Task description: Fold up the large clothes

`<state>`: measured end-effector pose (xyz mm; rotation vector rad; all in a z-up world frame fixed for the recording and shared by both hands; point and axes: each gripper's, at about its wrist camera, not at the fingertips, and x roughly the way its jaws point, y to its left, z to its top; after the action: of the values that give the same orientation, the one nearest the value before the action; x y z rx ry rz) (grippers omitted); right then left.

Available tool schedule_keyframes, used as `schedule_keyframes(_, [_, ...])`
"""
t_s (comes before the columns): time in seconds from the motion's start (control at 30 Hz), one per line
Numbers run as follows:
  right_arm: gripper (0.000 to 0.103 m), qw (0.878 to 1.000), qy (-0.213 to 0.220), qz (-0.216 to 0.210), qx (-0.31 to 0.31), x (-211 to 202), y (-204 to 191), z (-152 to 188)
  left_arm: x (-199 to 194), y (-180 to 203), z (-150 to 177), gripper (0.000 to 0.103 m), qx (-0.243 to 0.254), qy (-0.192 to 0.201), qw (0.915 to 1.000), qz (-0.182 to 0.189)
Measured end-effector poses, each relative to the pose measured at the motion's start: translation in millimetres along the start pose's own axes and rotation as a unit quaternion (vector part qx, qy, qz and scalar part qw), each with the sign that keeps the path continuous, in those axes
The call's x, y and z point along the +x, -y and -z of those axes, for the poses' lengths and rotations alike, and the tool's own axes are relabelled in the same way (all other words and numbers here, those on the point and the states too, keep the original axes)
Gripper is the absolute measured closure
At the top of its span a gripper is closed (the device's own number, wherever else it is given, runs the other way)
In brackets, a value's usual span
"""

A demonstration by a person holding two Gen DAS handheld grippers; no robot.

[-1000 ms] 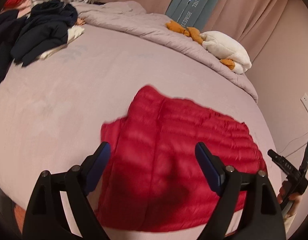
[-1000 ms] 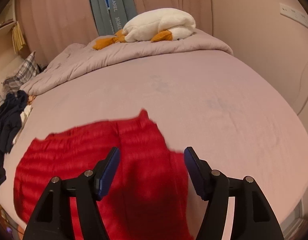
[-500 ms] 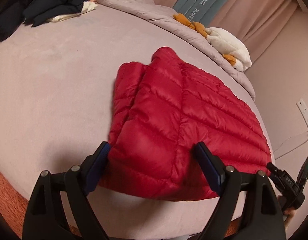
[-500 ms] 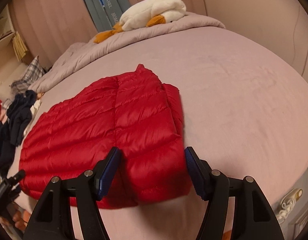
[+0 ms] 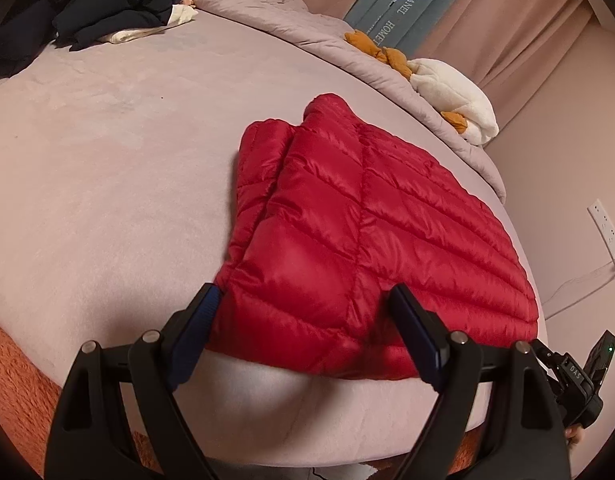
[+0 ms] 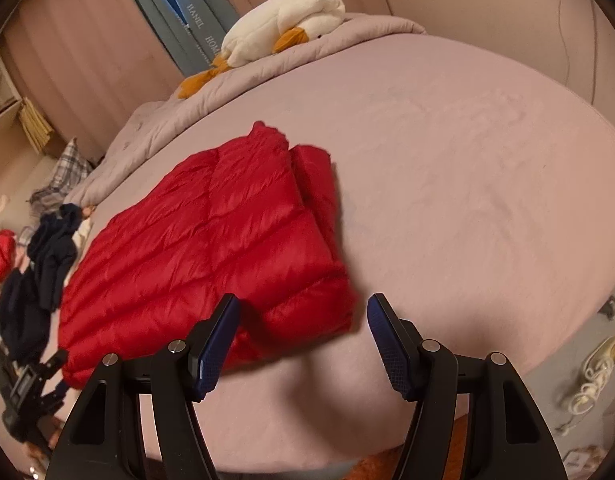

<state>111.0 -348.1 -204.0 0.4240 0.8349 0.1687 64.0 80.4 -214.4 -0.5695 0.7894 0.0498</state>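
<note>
A red quilted down jacket (image 5: 367, 240) lies folded and flat on the pink bed (image 5: 107, 180), near its front edge. It also shows in the right wrist view (image 6: 211, 248). My left gripper (image 5: 303, 328) is open and empty, just in front of the jacket's near edge. My right gripper (image 6: 303, 332) is open and empty, hovering at the jacket's near right corner. The right gripper's body shows at the lower right of the left wrist view (image 5: 579, 376).
A pile of dark clothes (image 5: 107, 4) lies at the bed's far left, also seen in the right wrist view (image 6: 39, 272). A white plush duck (image 6: 283, 28) and a rolled grey duvet (image 5: 291, 28) lie along the far side. An orange rug (image 5: 15, 392) is below.
The jacket has come down to rest flat on the bed. Both grippers have drawn back toward the bed's front edge and stay open.
</note>
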Motion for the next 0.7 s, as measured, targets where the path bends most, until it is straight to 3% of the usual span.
schedule_keyframes(0.33, [0.038, 0.999, -0.019, -0.032, 0.026, 16, 6, 8, 11, -7, 6, 0.016, -0.01, -0.005, 0.9998, 0.015])
schedule_keyframes(0.53, [0.038, 0.995, -0.027, -0.073, 0.058, 23, 16, 9, 21, -7, 7, 0.016, -0.01, -0.003, 0.9996, 0.026])
schedule_keyframes(0.63, [0.046, 0.993, -0.031, -0.087, 0.067, 26, 19, 11, 22, -9, 7, 0.034, -0.02, -0.008, 0.9993, 0.03])
schedule_keyframes(0.7, [0.057, 0.994, -0.026, -0.085, 0.063, 24, 18, 11, 21, -11, 7, 0.056, -0.029, -0.011, 0.9988, 0.039])
